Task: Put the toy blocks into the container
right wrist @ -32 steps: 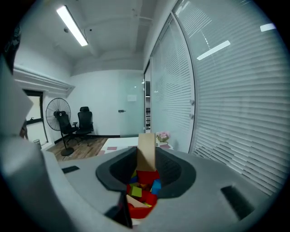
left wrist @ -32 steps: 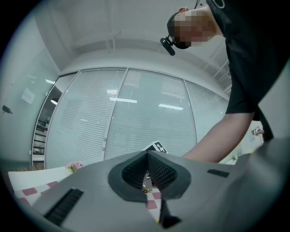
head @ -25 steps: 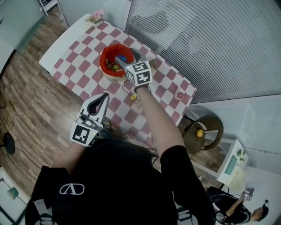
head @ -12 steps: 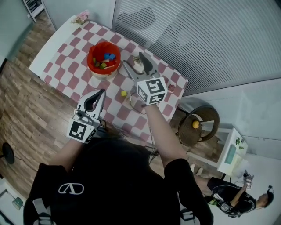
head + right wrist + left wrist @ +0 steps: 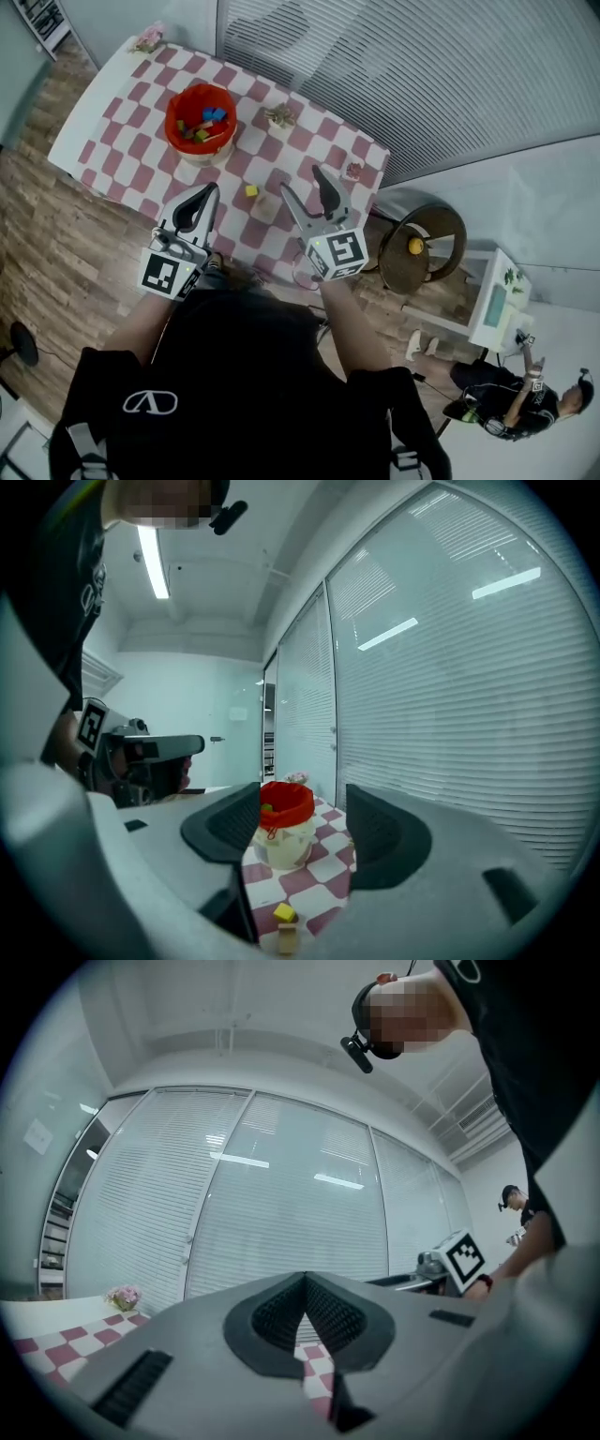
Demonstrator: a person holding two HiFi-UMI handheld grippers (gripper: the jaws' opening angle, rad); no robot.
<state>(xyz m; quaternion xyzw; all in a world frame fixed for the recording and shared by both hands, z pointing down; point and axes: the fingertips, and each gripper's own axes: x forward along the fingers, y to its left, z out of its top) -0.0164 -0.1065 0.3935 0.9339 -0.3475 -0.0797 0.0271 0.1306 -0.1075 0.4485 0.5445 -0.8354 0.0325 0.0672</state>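
Red-white checked bench: carries all. Red-lined cream bucket, far side: several blocks inside. Right tool: jaws spread, just been narrowing, empty, likely aiming at loose yellow cube, pale wooden block beside it. Left tool: pressed together, empty, parked aside.

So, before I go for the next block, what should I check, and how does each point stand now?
1. Right gripper empty with jaws apart: ok. The jaws have just been closing a little, with nothing between them.
2. Left gripper shut and empty, out of the way: ok.
3. Yellow block on the table, uncovered: ok.
4. Wooden block clear of the yellow block: cannot tell; in the right gripper view they look close together.
5. Container upright, with its mouth open: ok.
6. Right gripper at a block: not ok; both blocks lie ahead of it.
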